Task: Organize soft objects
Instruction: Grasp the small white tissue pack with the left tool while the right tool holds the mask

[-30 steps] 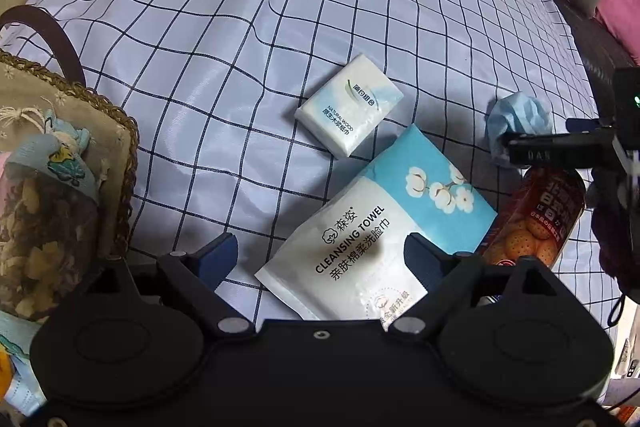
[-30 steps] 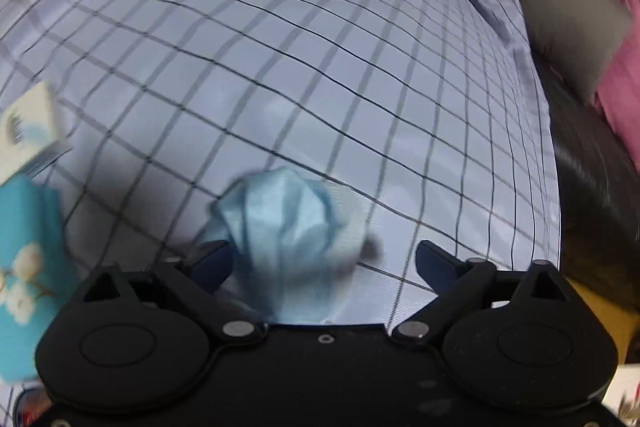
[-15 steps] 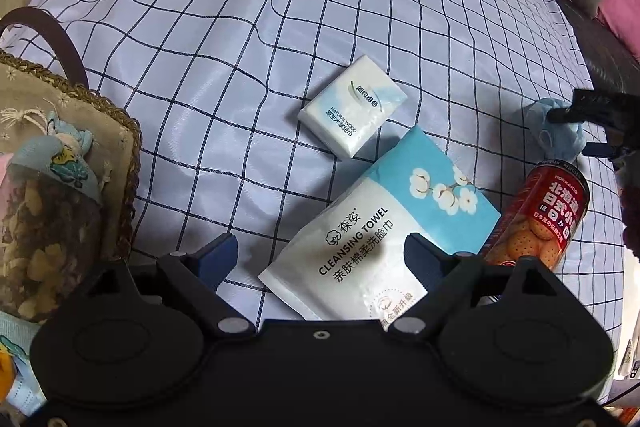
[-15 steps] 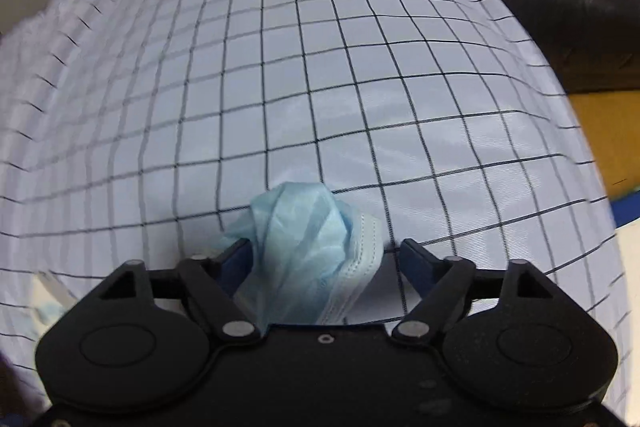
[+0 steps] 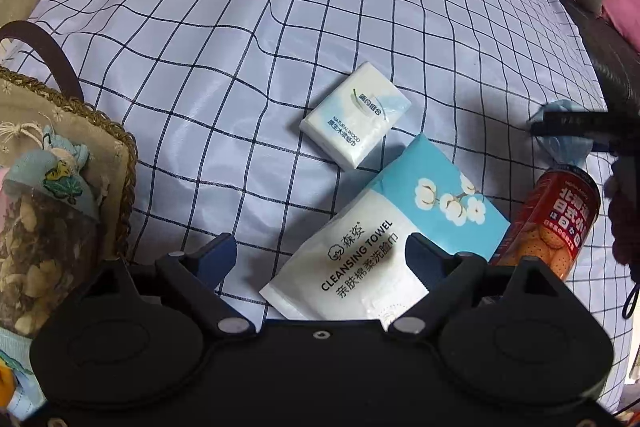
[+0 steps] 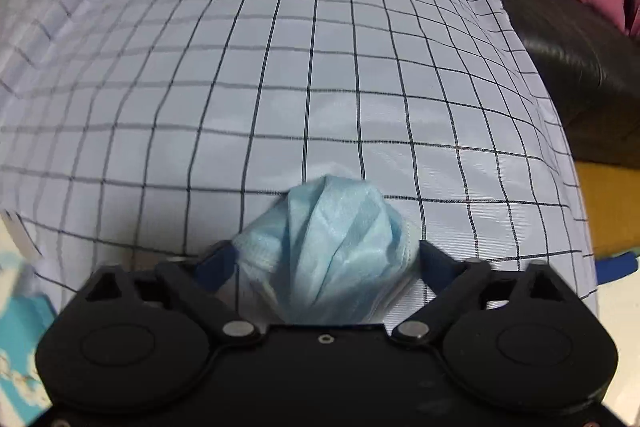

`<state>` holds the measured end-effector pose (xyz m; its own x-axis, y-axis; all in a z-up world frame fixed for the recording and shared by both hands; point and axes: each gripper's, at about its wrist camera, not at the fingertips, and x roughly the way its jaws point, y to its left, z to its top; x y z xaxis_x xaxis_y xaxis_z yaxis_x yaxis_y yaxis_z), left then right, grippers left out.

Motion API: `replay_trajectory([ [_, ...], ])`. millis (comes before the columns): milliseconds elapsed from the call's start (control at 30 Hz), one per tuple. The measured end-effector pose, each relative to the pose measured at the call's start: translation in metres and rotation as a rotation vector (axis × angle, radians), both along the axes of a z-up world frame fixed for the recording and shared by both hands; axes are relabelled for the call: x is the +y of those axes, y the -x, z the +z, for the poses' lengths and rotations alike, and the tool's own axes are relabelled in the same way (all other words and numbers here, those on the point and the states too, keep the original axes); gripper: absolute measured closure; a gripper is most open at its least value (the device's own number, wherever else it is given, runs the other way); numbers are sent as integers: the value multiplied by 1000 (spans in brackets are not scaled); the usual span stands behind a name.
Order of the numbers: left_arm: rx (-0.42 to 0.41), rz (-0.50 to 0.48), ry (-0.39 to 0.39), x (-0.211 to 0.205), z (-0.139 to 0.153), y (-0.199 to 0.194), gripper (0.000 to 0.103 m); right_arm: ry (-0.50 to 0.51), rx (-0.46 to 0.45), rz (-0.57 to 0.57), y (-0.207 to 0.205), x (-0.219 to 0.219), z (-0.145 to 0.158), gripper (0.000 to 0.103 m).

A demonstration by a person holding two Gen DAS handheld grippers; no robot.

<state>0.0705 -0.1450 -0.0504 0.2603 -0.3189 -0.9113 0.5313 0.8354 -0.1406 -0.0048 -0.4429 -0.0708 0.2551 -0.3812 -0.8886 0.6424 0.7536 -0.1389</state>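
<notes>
1. From the left wrist view, the left tongs (image 5: 316, 251) are hovering released, jaws spread wide over the near end of the cleansing towel pack (image 5: 384, 243), neither pad touching it. The pack is lying flat on the checked sheet (image 5: 240, 27) that is covering the surface.
2. Just beyond the pack, a small tissue packet (image 5: 355, 115) is lying apart from it, at an angle.
3. A red biscuit can (image 5: 560, 219) is lying right beside the pack's far right edge, crowding that side of the tongs.
4. At the left edge a woven basket (image 5: 124, 163) with a dark handle is already holding a jar of dried pieces and some soft blue items.
5. At the far right, the right tongs (image 5: 572, 125) are hanging over the sheet with the blue face mask (image 5: 568, 147) bunched in them, just above the can.
6. From the right wrist view, the right tongs (image 6: 326, 259) are gripping the crumpled face mask (image 6: 332, 247); their jaws have just been closing, and both pads are pressing against its folds.
7. Ahead of the mask, only bare checked sheet (image 6: 280, 67) is stretching away. A black leather sofa (image 6: 568, 67) with grey and pink cushions is bordering it on the right.
8. A corner of the towel pack (image 6: 20, 339) is showing, blurred, at the lower left.
</notes>
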Motion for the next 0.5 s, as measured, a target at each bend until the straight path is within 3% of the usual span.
replay_trajectory([
  [233,-1,77,18,-6,2,-14,9,-25,-27,-3,6,11,4,34],
  [500,72,196,58,-32,-6,-44,8,-43,-32,-11,14,-4,1,34],
])
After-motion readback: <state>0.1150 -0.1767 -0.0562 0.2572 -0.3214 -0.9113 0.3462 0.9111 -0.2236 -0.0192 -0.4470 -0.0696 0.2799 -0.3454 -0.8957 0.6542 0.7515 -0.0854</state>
